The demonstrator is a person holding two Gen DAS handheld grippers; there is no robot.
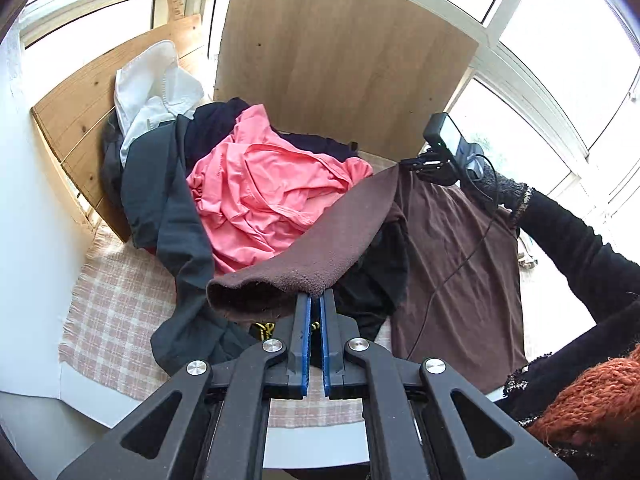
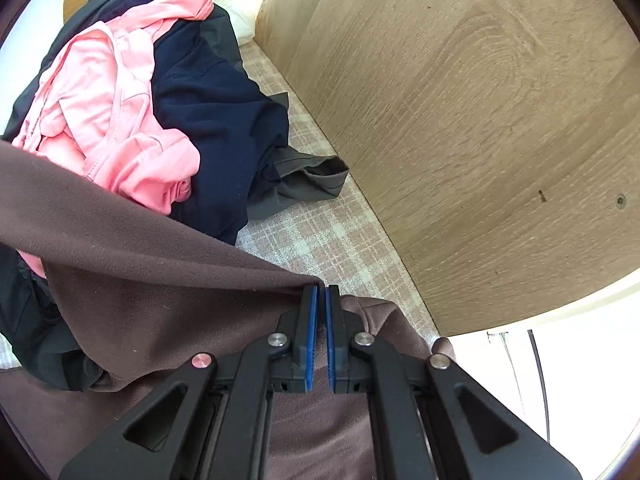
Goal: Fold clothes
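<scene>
A brown fleece garment (image 1: 452, 264) hangs stretched above the table. My left gripper (image 1: 316, 296) is shut on the cuff end of its sleeve (image 1: 304, 256), which runs up to the right. The right gripper (image 1: 420, 164) shows far off in the left wrist view, holding the garment at the other end. In the right wrist view the right gripper (image 2: 322, 290) is shut on a pinched edge of the brown fleece (image 2: 160, 280), which spreads left and below it. Behind lies a heap with a pink top (image 1: 260, 196), a navy garment (image 2: 216, 120) and dark grey clothes (image 1: 160, 184).
A checked cloth (image 1: 112, 320) covers the table. A large wooden board (image 1: 340, 52) stands upright close behind the heap, with a pine panel (image 1: 80, 108) at left. A white garment (image 1: 152, 84) tops the pile. A person's dark sleeve (image 1: 572, 240) and cable cross at right. Windows lie beyond.
</scene>
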